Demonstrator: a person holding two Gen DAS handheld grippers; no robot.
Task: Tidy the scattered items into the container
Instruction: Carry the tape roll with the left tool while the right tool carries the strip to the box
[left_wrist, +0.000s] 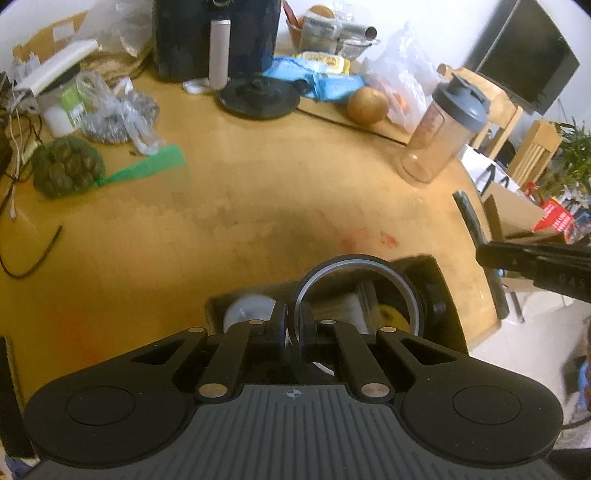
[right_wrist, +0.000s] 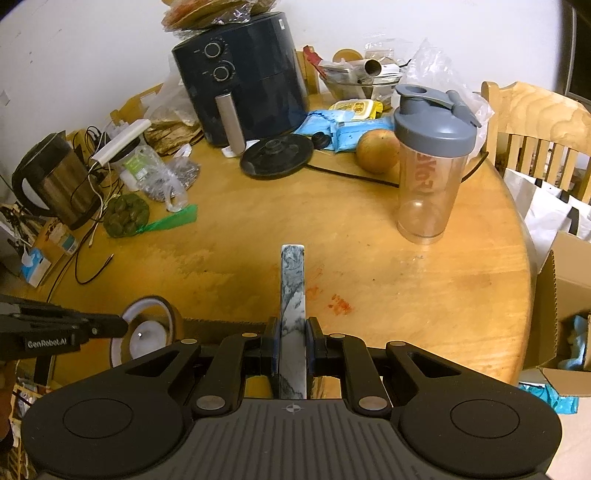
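Note:
My left gripper (left_wrist: 294, 317) is shut on the rim of a tape roll (left_wrist: 354, 266), a dark ring with a pale inner face. It hangs over an open cardboard box (left_wrist: 439, 280) at the table's near edge. Inside the box lie a white round item (left_wrist: 247, 314) and something yellow (left_wrist: 391, 317). My right gripper (right_wrist: 293, 328) is shut on a flat marbled grey-white bar (right_wrist: 293, 280) that points away over the round wooden table (right_wrist: 406, 280). In the right wrist view the left gripper (right_wrist: 123, 326) and the tape roll (right_wrist: 173, 314) show at the lower left.
A shaker bottle (right_wrist: 432, 166), a round brownish fruit (right_wrist: 376, 151), a black kettle base (right_wrist: 277, 155), an air fryer (right_wrist: 243, 81), a kettle (right_wrist: 55, 181) and a green net bag (right_wrist: 125, 216) crowd the far half. A chair (right_wrist: 535, 122) and a floor carton (right_wrist: 565, 295) stand to the right.

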